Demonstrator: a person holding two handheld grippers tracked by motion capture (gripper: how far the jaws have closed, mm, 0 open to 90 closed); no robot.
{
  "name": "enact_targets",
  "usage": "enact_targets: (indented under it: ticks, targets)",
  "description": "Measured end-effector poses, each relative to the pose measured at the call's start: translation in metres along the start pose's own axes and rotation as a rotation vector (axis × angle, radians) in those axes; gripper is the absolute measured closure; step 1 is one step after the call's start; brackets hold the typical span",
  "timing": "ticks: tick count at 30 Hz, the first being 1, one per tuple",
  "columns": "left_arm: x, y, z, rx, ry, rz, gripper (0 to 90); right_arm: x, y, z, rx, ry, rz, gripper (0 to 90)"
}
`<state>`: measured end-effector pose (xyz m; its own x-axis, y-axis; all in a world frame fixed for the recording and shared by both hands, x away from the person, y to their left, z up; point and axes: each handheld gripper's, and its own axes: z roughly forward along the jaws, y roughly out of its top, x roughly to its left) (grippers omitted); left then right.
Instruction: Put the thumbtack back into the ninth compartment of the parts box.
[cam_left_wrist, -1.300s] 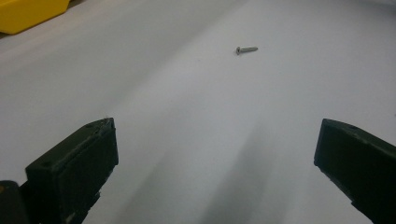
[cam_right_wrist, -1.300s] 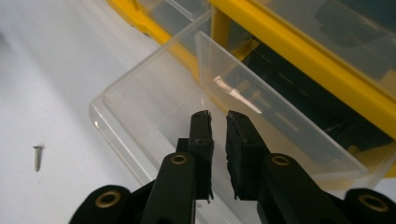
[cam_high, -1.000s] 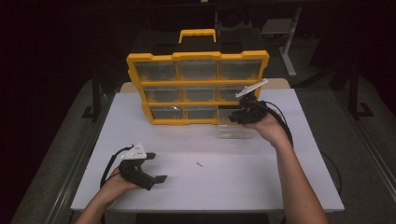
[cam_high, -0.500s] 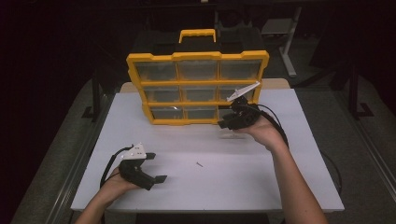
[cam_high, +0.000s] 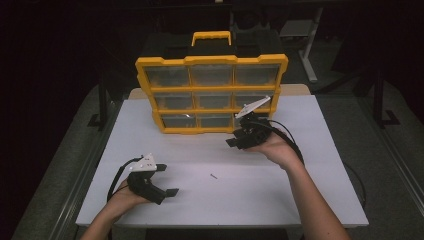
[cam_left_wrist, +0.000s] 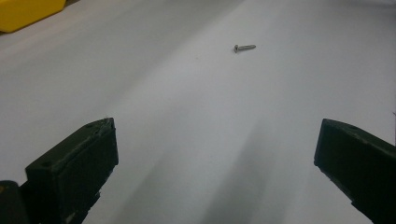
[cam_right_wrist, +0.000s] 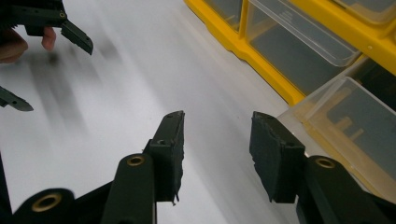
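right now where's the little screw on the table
In the high view the screw lies on the white table, near its front middle, just right of the left gripper and well short of the yellow organizer.

White table (cam_high: 310, 200); yellow drawer organizer (cam_high: 212, 95) at back; small screw (cam_high: 213, 176) mid-front.

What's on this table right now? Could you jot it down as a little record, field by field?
Surface: white table
Main item: yellow organizer with clear drawers, standing upright at the back
Pulled-out part: bottom right drawer sticks out
Loose item: small screw lying on the table
Left gripper: open, nothing between its jaws, near the front edge
Right gripper: open, nothing between its jaws, which have just been opening, beside the drawer
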<state>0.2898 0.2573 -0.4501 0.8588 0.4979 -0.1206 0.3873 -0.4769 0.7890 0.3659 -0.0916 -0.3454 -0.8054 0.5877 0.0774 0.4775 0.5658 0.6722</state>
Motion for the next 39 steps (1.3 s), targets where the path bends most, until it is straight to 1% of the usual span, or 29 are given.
enact_targets:
  ticks: [3, 12, 13, 17, 18, 20, 24, 26, 27, 32, 39]
  targets:
    - [0.0, 0.0, 0.0, 0.001, 0.0, 0.0, 0.0, 0.004, -0.001, 0.003, 0.0, 0.005, -0.012, 53.4]
    - [0.0, 0.0, -0.001, -0.007, 0.0, -0.005, 0.0, 0.02, -0.005, 0.017, 0.037, 0.016, -0.055, 52.6]
    - [0.0, 0.0, -0.001, -0.008, -0.001, -0.004, 0.0, 0.022, -0.005, 0.019, 0.039, 0.018, -0.051, 52.6]
    - [0.0, 0.0, -0.001, -0.008, -0.001, -0.003, 0.0, 0.028, -0.008, 0.031, 0.064, 0.034, -0.075, 51.7]
    - [0.0, 0.0, -0.001, -0.008, -0.001, -0.003, 0.0, 0.028, -0.008, 0.031, 0.064, 0.034, -0.075, 51.7]
    - [-0.001, 0.0, -0.001, -0.01, 0.001, -0.005, 0.0, 0.032, -0.01, 0.04, 0.079, 0.046, -0.092, 51.5]
    - [0.0, 0.0, -0.001, -0.009, -0.001, -0.006, 0.0, 0.038, -0.012, 0.051, 0.103, 0.055, -0.096, 51.5]
    - [0.0, -0.001, -0.001, -0.009, -0.002, -0.008, 0.0, 0.039, -0.012, 0.054, 0.111, 0.057, -0.095, 51.5]
    - [0.0, -0.001, -0.001, -0.009, -0.002, -0.009, 0.0, 0.041, -0.014, 0.06, 0.121, 0.062, -0.101, 51.9]
    - [0.0, -0.001, -0.001, -0.008, -0.002, -0.009, 0.0, 0.045, -0.018, 0.073, 0.144, 0.073, -0.107, 53.3]
    - [-0.001, -0.001, 0.0, -0.006, -0.006, -0.011, 0.0, 0.049, -0.022, 0.087, 0.168, 0.086, -0.121, 58.3]
